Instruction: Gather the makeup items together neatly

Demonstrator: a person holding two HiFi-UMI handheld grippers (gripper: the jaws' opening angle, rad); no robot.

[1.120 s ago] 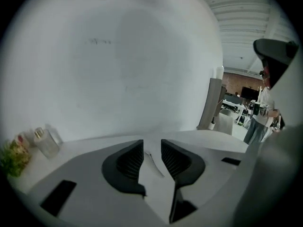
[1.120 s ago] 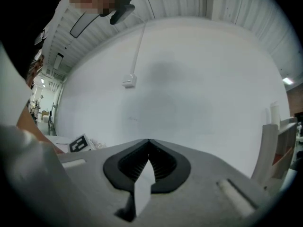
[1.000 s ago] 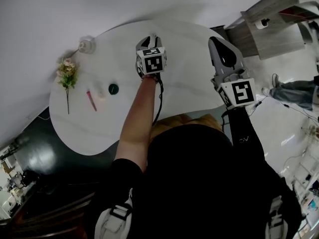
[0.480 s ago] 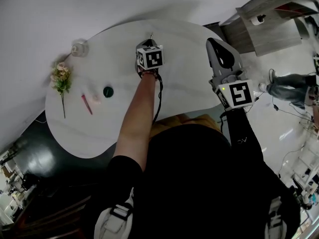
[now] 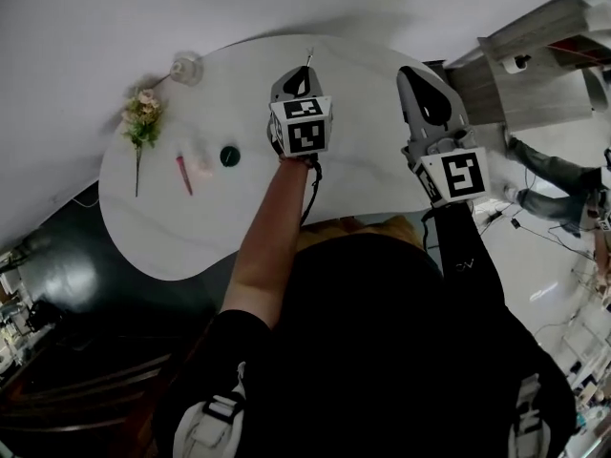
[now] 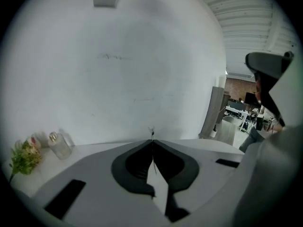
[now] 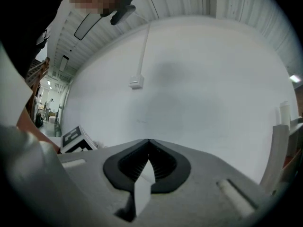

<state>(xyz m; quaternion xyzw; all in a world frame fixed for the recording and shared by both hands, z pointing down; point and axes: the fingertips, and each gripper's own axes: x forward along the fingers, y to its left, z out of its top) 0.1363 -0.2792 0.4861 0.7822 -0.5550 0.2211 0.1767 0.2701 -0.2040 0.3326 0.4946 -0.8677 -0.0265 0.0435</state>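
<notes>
A thin dark stick is pinched between the closed jaws of the left gripper, its tip poking out past them, above the far part of the white tabletop. Well to the left lie a pink stick, a small pale item just beside it and a dark round pot. Beyond them are a flower sprig and a glass bottle. The right gripper hangs at the tabletop's right edge, jaws closed on nothing.
</notes>
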